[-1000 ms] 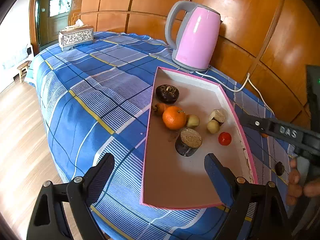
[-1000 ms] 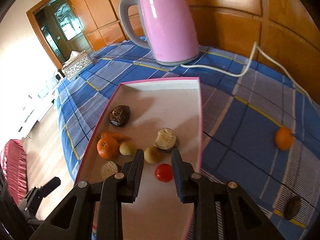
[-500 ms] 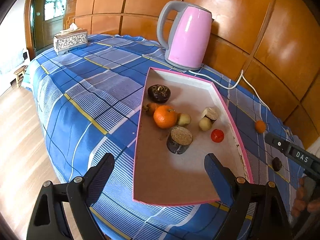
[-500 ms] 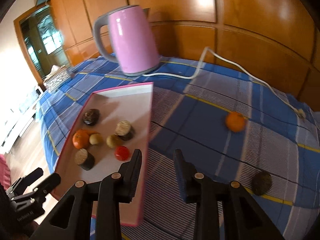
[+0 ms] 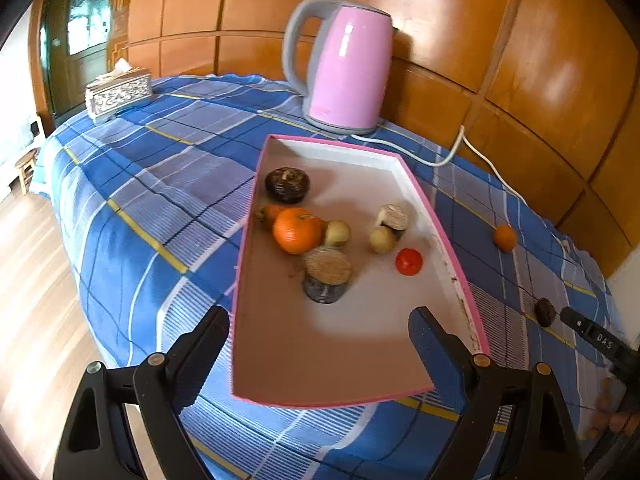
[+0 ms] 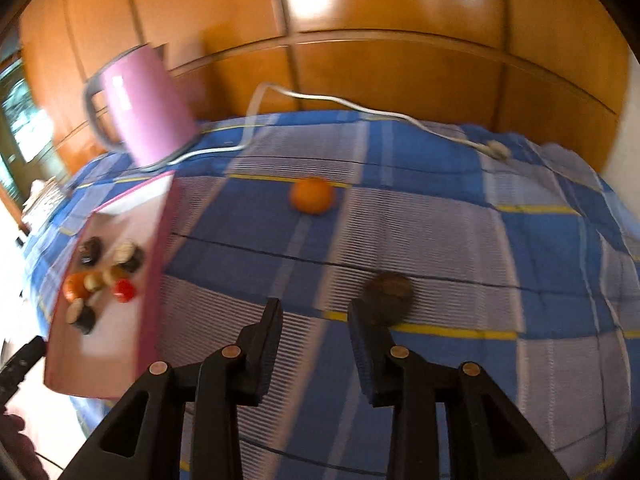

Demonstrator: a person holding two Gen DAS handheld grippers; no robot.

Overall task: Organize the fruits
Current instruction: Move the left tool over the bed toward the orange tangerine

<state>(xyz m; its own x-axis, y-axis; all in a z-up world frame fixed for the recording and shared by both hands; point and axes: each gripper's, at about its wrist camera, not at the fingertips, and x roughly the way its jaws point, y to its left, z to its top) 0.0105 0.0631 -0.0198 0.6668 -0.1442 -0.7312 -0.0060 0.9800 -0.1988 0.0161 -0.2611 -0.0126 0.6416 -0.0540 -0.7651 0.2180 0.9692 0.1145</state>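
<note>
A pink-rimmed tray (image 5: 448,248) lies on the blue checked cloth and holds several fruits: an orange (image 5: 298,230), a small red one (image 5: 409,261), dark round ones and pale ones. My left gripper (image 5: 318,356) is open and empty over the tray's near end. My right gripper (image 6: 316,324) is open and empty above the cloth right of the tray (image 6: 158,264). A dark fruit (image 6: 388,294) lies just beyond its right finger. A small orange fruit (image 6: 312,195) lies farther back; both also show in the left wrist view, the orange one (image 5: 505,237) and the dark one (image 5: 545,312).
A pink kettle (image 5: 344,68) stands behind the tray, its white cord (image 6: 360,110) trailing across the cloth. A patterned tissue box (image 5: 118,94) sits at the far left. Wooden wall panels close the back. The table edge drops to wooden floor at left.
My right gripper has swung right, away from the tray and the red fruit, and now hovers by the dark fruit on the cloth. The left gripper has shifted slightly; it stays open.
</note>
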